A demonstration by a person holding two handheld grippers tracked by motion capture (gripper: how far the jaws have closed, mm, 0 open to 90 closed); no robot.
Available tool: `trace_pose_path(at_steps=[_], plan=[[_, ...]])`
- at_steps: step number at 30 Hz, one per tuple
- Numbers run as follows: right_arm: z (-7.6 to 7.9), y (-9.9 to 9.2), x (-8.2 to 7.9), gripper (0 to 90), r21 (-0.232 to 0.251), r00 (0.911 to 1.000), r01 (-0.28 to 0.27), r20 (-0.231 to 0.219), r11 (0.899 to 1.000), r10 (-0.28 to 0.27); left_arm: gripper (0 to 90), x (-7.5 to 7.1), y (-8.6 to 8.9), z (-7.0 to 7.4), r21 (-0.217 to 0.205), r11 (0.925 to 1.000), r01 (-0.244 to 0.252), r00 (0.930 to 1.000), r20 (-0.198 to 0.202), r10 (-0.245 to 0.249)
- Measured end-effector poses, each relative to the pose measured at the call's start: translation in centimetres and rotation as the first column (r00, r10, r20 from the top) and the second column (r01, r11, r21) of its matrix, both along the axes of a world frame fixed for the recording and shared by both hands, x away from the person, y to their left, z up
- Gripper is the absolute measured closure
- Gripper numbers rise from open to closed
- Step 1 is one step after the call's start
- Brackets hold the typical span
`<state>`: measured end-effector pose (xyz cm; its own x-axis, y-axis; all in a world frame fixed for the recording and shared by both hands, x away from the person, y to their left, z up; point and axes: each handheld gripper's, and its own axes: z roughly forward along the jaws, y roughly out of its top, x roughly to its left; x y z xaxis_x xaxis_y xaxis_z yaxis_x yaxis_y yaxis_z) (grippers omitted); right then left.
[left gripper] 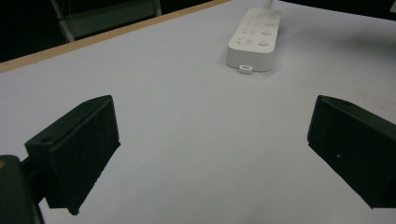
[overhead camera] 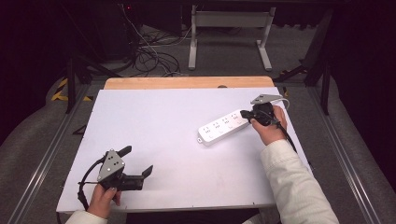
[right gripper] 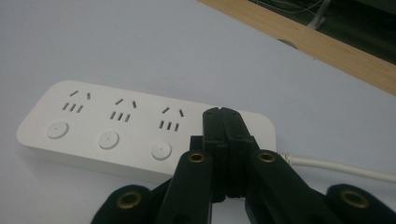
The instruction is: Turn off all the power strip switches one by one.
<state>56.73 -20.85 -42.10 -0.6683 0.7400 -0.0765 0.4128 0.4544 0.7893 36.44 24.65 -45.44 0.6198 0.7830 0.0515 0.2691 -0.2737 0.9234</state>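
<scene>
A white power strip (overhead camera: 222, 127) (left gripper: 254, 44) (right gripper: 93, 126) lies flat on the right half of the white table top (overhead camera: 163, 121), with several sockets and round buttons on top. My right gripper (overhead camera: 243, 113) (right gripper: 222, 112) is shut with nothing between its jaws. Its tips sit over the strip's end where the white cord (right gripper: 336, 168) leaves. I cannot tell whether they touch it. My left gripper (overhead camera: 137, 160) (left gripper: 212, 144) is held wide open near the front left corner, pointing toward the strip and far from it.
A wooden strip (overhead camera: 187, 82) (right gripper: 327, 46) runs along the table's far edge. Beyond it, loose cables (overhead camera: 149, 56) and a white metal frame (overhead camera: 229, 28) stand on the floor. Bare white surface lies between the two grippers.
</scene>
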Motion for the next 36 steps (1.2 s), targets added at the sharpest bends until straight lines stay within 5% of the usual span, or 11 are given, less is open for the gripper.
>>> trace_pose_path(at_steps=[9, 17, 21, 30, 36], plan=[[0.4, -0.2, -0.3, 82.9, 0.012, 1.0000, -0.003, 0.004, 1.000, 0.003, 2.8, 0.0, 0.1, 0.0, 0.000, 1.0000, -0.005, 1.0000, -0.001, 0.005], [1.1, -0.3, -1.0, 46.4, 0.037, 0.9979, -0.021, 0.062, 0.999, 0.019, 2.8, -0.1, 0.2, 0.1, -0.005, 0.9999, -0.009, 1.0000, 0.002, 0.009], [2.0, -0.7, -2.2, 36.2, 0.056, 0.9934, -0.037, 0.110, 0.998, 0.030, 2.8, 0.0, 0.1, 0.0, -0.006, 0.9999, -0.012, 0.9999, 0.001, 0.012], [3.3, -1.9, -5.4, 20.6, 0.102, 0.9935, -0.063, 0.101, 0.993, 0.053, 2.8, -0.1, 0.2, 0.1, -0.003, 0.9999, -0.013, 0.9999, 0.007, 0.013], [4.0, -3.0, -7.8, 18.3, 0.151, 0.9915, -0.083, 0.112, 0.985, 0.066, 2.8, -0.1, 0.2, 0.1, -0.006, 0.9999, -0.016, 0.9999, 0.004, 0.016]])
